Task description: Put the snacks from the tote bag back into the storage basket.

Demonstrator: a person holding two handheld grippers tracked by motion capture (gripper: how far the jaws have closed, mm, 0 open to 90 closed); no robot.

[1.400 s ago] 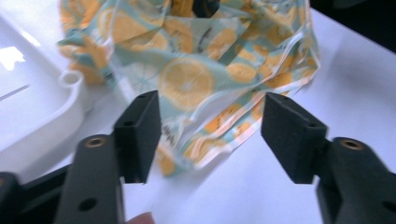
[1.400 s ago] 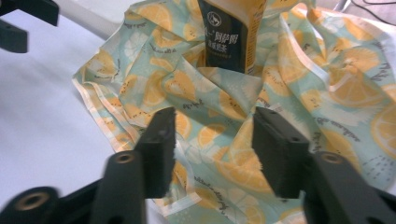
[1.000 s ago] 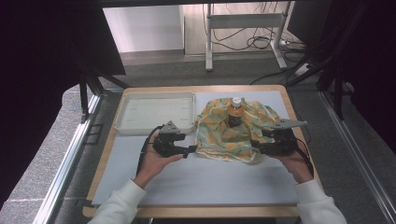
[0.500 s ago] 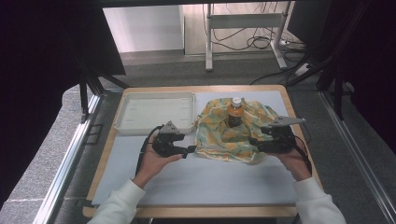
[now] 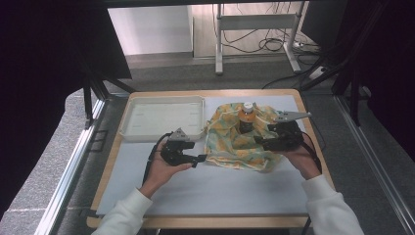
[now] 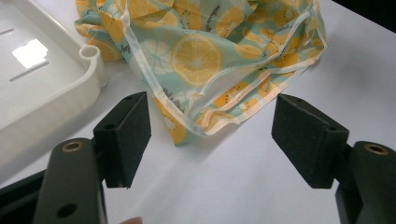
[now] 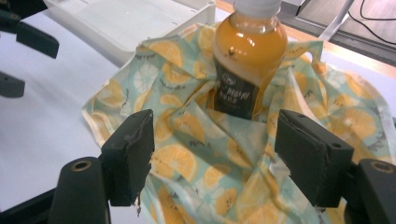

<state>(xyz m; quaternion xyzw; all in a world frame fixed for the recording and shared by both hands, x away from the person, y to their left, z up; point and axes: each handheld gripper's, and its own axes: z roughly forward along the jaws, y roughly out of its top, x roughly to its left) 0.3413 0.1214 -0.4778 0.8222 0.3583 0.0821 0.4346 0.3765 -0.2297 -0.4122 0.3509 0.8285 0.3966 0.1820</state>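
Note:
A lemon-print cloth (image 5: pixel 230 147) lies crumpled on the white mat, and an orange juice bottle (image 5: pixel 247 120) with a white cap stands upright in its folds. My right gripper (image 5: pixel 259 142) hovers over the cloth's right side, pointing at the bottle (image 7: pixel 247 56). Its jaws (image 7: pixel 215 149) are open and have just been opening; the cloth (image 7: pixel 196 158) lies under them but the pads pinch nothing. My left gripper (image 5: pixel 198 159) rests open at the cloth's left corner (image 6: pixel 201 51), its pads (image 6: pixel 126 135) apart over bare mat.
A white tray (image 5: pixel 161 117) sits at the back left, its corner (image 6: pixel 88 56) beside the cloth. The wooden table edge (image 5: pixel 303 105) runs close behind the bottle. The left gripper (image 7: pixel 23 42) appears far left in the right gripper view.
My right gripper has lifted slightly and shifted over the cloth. The left gripper, the bottle and the cloth have stayed put.

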